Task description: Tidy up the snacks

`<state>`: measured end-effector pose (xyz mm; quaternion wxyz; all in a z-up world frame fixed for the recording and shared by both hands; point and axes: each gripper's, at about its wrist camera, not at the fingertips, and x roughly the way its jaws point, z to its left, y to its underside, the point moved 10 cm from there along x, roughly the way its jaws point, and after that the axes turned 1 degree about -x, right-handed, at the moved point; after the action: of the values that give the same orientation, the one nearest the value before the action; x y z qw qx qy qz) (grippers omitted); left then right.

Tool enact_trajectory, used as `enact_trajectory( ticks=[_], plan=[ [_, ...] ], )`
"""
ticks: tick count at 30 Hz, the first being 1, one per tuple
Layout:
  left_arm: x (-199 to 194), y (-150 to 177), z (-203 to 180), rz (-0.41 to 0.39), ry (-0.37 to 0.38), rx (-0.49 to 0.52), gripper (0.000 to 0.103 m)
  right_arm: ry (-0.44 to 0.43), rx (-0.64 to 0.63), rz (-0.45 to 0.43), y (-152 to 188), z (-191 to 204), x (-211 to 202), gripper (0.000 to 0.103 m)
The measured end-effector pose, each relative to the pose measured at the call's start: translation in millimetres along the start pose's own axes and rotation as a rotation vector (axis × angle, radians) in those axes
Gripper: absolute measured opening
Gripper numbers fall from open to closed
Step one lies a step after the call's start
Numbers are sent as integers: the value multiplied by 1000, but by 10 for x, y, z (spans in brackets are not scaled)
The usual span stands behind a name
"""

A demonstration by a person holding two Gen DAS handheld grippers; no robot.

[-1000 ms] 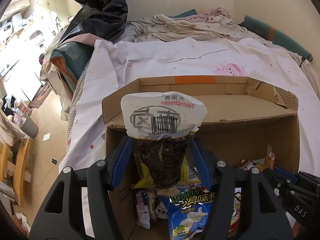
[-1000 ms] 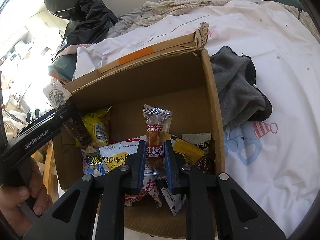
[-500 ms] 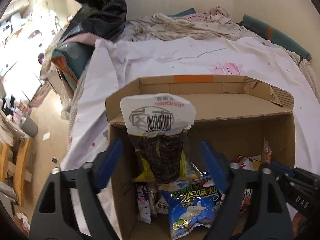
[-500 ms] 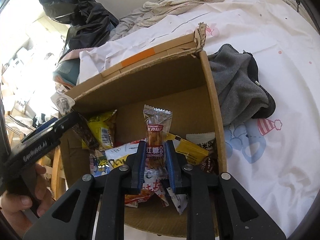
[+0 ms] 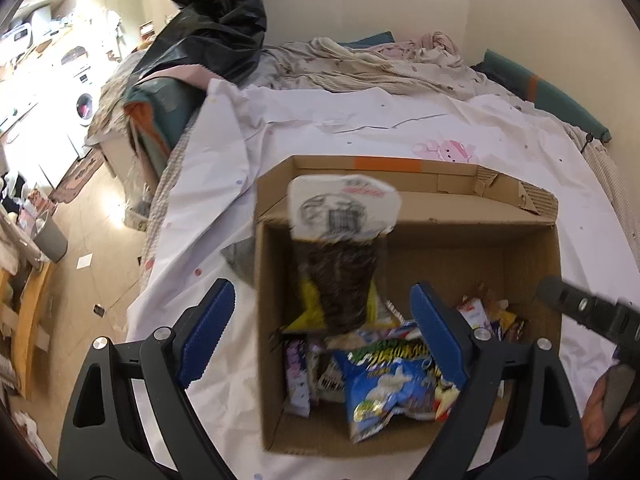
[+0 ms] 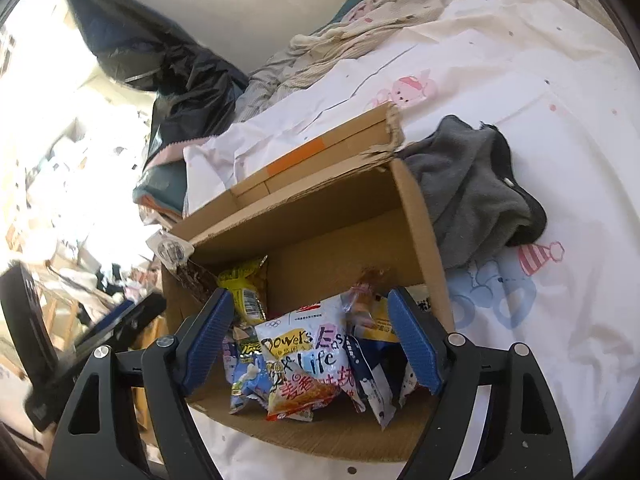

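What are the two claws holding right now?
Nothing. The left claw and right claw are both open above the cardboard box of snacks.

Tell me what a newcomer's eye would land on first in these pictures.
First, the open cardboard box on the white bedsheet, heaped with bright snack bags. Next, the tall dark snack packet with a white barcoded top, leaning at the box's left wall between the fingers of the wide-open left gripper. The right gripper is open too, and a crumpled grey cloth lies on the sheet beside the box's right wall.
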<state>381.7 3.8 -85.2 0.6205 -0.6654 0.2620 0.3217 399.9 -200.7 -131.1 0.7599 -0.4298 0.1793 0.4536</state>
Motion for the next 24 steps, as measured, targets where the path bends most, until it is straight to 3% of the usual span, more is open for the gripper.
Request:
enact_trajectory(
  ticks=[5,9,14,16,24],
  plan=[
    [-203,210,150,-4,14,-33,87,34,-25,-35,72,18,-221,90],
    [-407,356,211,-30,31,-51,87,55,-111,-87,162,192,-453,91],
    [-717,534,292,-82,24,-60,87,81,-213,-159,373,411,-742,100],
    [-829,607,304,-88,61,-77,87,93,-223,-180,463,436,-842,103],
    [-1218,832,348,-126,83,-67,87,205,-271,-212,811,416,-1112,103]
  ],
)
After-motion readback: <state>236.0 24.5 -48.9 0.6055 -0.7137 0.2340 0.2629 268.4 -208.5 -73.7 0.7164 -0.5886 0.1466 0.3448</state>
